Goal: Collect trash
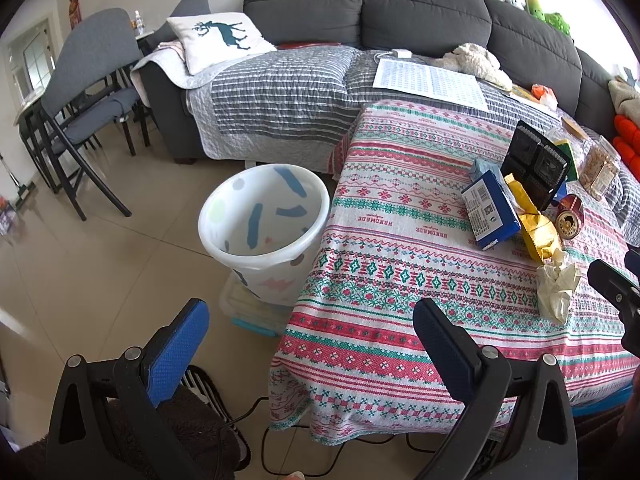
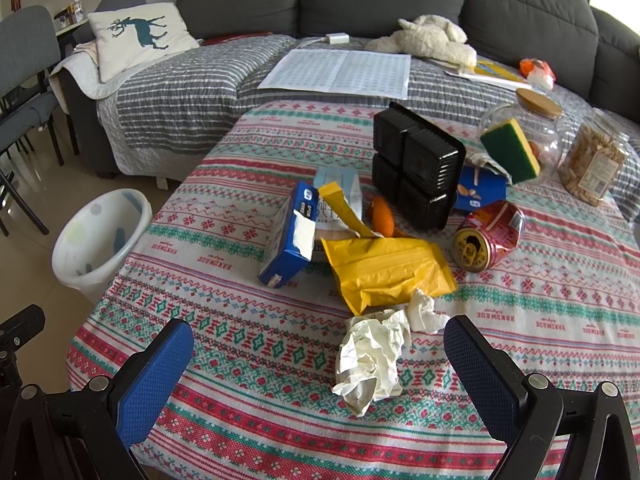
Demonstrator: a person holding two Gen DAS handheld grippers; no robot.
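While both claws are hanging above the near edge of the patterned tablecloth [image 2: 256, 344], we are holding them spread wide and empty. The right gripper [image 2: 319, 346] is pointing across the table, its blue pads [image 2: 154, 380] standing far apart. Directly ahead of it, between the two fingers and a little beyond their tips, a wad of crumpled white paper [image 2: 370, 356] is lying on the cloth, not touching either pad. Just past the paper, a yellow pouch [image 2: 388, 272] is lying flat. Ahead and left of the right claw, a torn blue box [image 2: 286, 236] is leaning on the pile. Ahead and right, a crushed red can [image 2: 490, 240] is lying on its side with its gold top facing us. Farther ahead, a black plastic tray [image 2: 418, 168] is standing on edge, with a green and yellow sponge [image 2: 510, 150] tilted to its right.

The left gripper [image 1: 311, 322] is hovering over the table's corner, released too, nothing between its pads. Ahead of it and slightly left, a white trash bin [image 1: 264, 224] is standing on the floor just beside the table. The same crumpled paper is showing far to its right, near the right claw's black finger [image 1: 612, 284]. A grey sofa [image 1: 420, 8] is filling the background.
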